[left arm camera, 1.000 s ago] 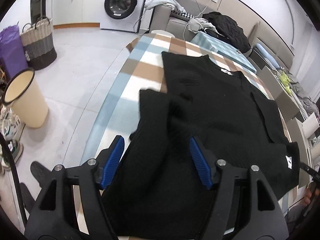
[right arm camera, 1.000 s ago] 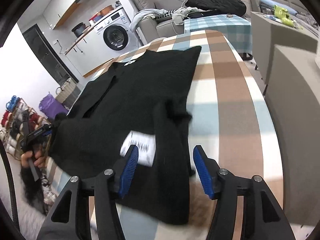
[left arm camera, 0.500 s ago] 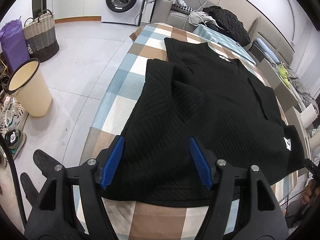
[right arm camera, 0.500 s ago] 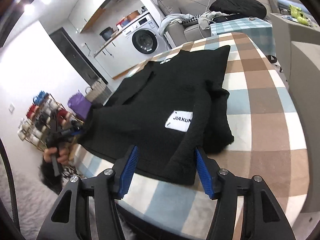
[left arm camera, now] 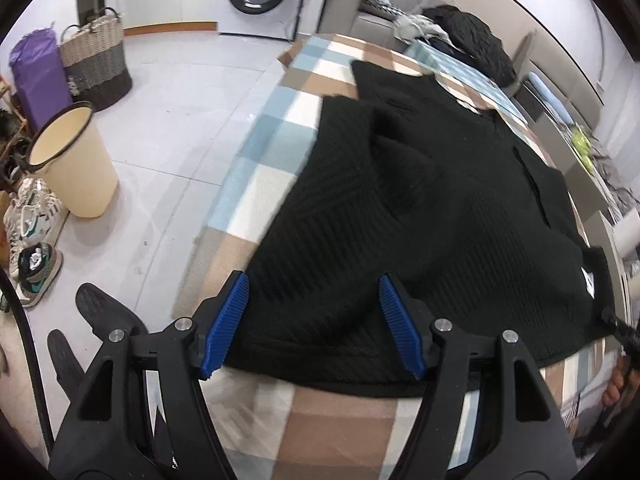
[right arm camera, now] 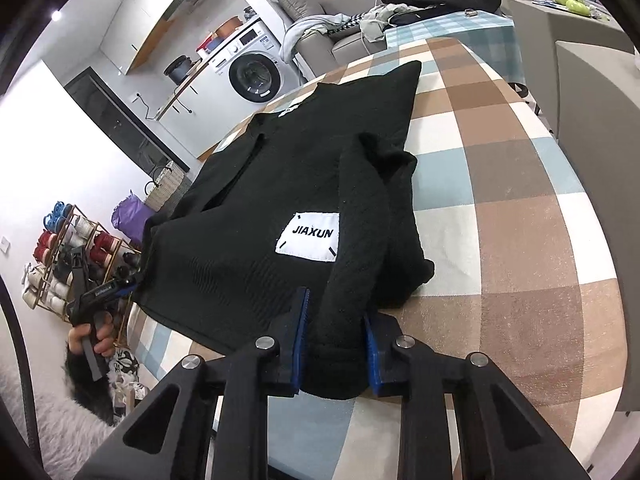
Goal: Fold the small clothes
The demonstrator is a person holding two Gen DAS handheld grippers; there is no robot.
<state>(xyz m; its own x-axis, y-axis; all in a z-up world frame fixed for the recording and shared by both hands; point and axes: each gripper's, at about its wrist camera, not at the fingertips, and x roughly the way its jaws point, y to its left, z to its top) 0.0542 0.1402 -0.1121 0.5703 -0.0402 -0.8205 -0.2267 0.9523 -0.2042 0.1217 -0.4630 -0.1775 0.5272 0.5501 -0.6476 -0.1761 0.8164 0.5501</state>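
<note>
Right claw closing on sweater hem.
Right claw (right arm camera: 335,340) jaws, wide a second ago, now narrowing around the black sweater (right arm camera: 280,200) fold at 6 o'clock; left claw (left arm camera: 316,320) drew back toward hem.

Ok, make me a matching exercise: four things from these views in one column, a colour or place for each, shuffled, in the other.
Things:
1. sweater
2. patch
3. bucket
4. washing machine

Descriptions:
A. cream, standing on the floor
B. black, spread on the checked table
C. against the far wall, under a counter
D. white, sewn on, reading JIAXUN

Pairs: 1-B, 2-D, 3-A, 4-C
</note>
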